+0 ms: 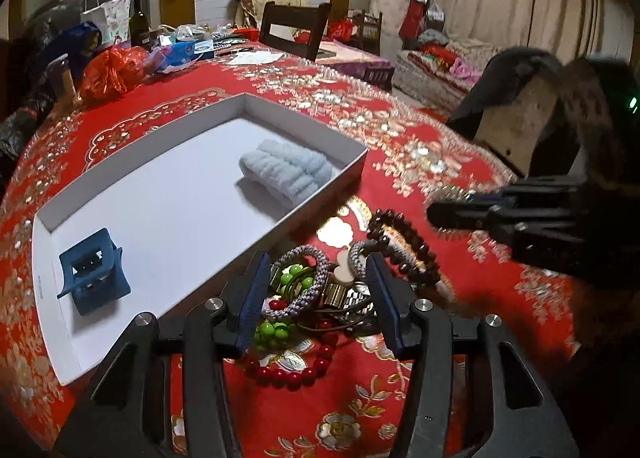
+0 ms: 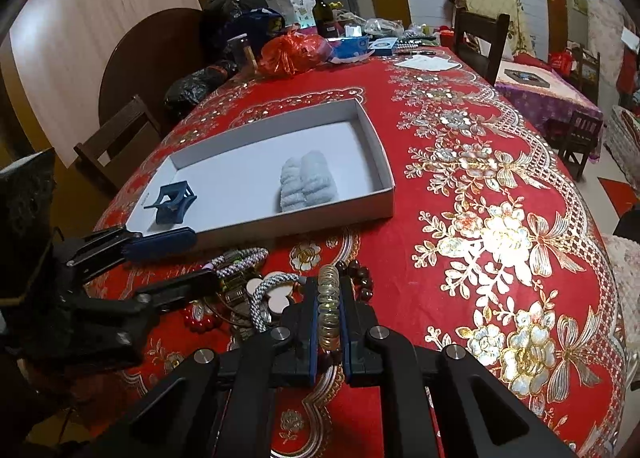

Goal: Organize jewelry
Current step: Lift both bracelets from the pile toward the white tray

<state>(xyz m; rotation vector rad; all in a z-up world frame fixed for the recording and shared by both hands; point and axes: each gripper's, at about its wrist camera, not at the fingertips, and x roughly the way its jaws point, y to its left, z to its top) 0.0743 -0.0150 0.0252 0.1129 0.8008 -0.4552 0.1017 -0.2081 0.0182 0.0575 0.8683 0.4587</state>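
Observation:
A white box [image 1: 352,168] [image 2: 384,162] lies on the red tablecloth and holds a blue hair claw [image 1: 94,272] [image 2: 172,198] and a pale blue fluffy scrunchie [image 1: 288,170] [image 2: 306,182]. A jewelry pile [image 1: 320,290] [image 2: 248,290] lies just in front of the box: braided cords, green beads, a red bead bracelet [image 1: 288,372], a dark bead bracelet [image 1: 404,250]. My left gripper [image 1: 320,294] [image 2: 192,258] is open, its fingers on both sides of the pile. My right gripper [image 2: 329,310] [image 1: 444,210] is shut on a yellowish spiral hair tie [image 2: 329,306], just above the pile's right side.
Bags, a bottle [image 2: 324,14], tissue boxes and papers crowd the table's far end. A dark chair [image 2: 480,40] stands at the far right side, another chair [image 2: 120,142] at the left edge. The table's right edge curves away near the embroidered flowers.

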